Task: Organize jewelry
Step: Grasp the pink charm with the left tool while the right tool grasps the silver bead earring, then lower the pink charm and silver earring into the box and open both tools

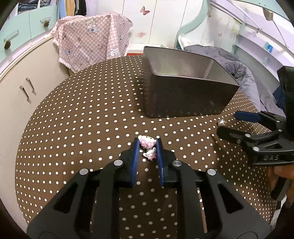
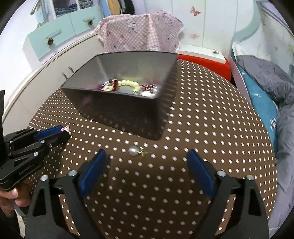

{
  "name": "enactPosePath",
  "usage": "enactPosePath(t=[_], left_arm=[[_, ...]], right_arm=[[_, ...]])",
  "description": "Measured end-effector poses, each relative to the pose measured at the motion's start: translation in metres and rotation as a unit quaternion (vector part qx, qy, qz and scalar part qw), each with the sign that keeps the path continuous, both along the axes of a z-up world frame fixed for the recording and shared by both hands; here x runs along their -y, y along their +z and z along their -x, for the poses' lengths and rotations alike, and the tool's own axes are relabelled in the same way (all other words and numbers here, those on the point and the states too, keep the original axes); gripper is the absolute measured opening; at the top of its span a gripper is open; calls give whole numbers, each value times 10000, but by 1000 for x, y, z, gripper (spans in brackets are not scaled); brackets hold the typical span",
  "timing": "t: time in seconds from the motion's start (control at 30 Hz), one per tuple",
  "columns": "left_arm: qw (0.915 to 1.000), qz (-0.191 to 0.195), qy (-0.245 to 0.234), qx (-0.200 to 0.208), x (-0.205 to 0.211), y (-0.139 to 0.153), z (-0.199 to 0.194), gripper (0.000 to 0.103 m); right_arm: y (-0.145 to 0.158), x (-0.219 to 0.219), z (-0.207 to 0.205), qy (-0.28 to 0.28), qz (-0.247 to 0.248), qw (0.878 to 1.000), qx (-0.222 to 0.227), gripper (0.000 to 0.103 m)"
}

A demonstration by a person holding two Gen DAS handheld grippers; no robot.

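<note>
Left tool (image 1: 147, 145) clamped on pink charm (image 1: 147, 142) low over polka-dot counter (image 1: 82, 128), right tool (image 2: 146, 161) spread wide around pearl earring (image 2: 133, 151) on the counter, metal box (image 2: 117, 103) of beaded jewelry (image 2: 126, 85) just beyond.

We note a brown polka-dot table (image 1: 77, 117), a cream cabinet (image 1: 22, 95), a pink checked cloth (image 1: 91, 38), mint drawers (image 2: 55, 36), butterfly-decorated white walls (image 1: 145, 10) and grey bedding (image 2: 272, 77).
</note>
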State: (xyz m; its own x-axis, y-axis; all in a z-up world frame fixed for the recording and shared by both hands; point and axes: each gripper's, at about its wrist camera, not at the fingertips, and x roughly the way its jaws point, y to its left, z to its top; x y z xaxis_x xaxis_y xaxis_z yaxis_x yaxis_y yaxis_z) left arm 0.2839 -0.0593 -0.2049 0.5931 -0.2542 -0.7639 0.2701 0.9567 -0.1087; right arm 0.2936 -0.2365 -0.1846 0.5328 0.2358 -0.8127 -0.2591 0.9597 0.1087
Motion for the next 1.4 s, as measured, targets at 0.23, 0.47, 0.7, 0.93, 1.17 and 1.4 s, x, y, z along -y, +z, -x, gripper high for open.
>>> enactPosePath(t=[0.23, 0.47, 0.7, 0.93, 1.17, 1.4], left_arm=[[10000, 5, -48, 39, 3, 1, -2, 57], [9998, 140, -150, 8, 2, 0, -6, 18], [9993, 290, -242, 8, -1, 1, 1, 15], [9992, 291, -250, 140, -5, 11, 13, 15], [9973, 359, -284, 571, -9, 48, 18, 15], [9906, 431, -422, 1228, -3, 107, 5, 15]], right_arm=[[-4, -5, 2, -31, 273, 9994, 191, 41], [-5, -8, 8, 140, 377, 9989, 244, 16], [-2, -5, 18, 252, 209, 9991, 255, 14], [16, 1, 32, 357, -55, 9987, 368, 14], [56, 11, 42, 447, -415, 9958, 689, 14], [118, 17, 35, 594, -612, 9882, 1276, 14]])
